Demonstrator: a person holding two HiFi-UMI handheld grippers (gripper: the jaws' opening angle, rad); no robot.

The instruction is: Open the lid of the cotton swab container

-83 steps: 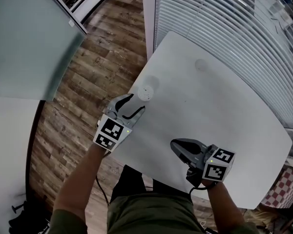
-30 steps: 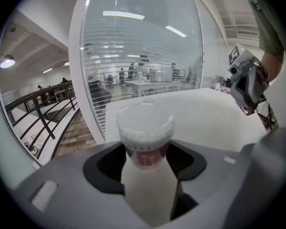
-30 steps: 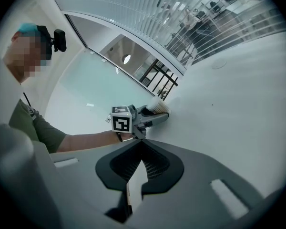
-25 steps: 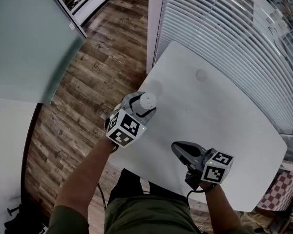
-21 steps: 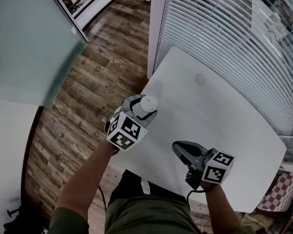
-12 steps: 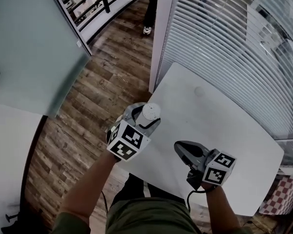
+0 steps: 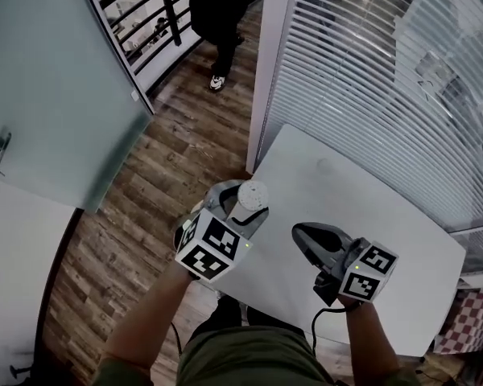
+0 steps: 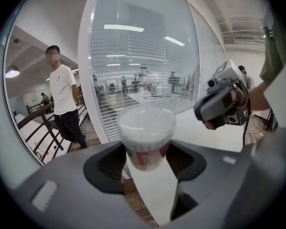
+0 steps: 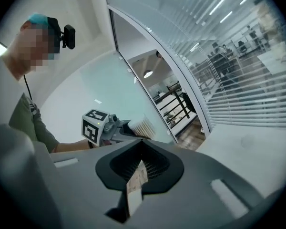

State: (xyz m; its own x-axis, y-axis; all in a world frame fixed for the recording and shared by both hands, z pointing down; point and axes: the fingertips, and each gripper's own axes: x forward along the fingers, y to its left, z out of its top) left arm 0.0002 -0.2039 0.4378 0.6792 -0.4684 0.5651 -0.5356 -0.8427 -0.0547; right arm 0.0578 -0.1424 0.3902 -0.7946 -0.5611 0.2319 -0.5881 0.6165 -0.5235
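Left claw (image 7: 238,207) grips swab container (image 8: 145,142) by sides, jaws spread wide around it. Container upright, lid (image 7: 253,191) on, held off counter (image 7: 386,215) near its left edge. Right claw (image 7: 300,233) pinched together, empty, above counter beside container.

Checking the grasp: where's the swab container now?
Head view, centre-left: the container is clamped in the left gripper above the table's left corner, left of the shut right gripper.
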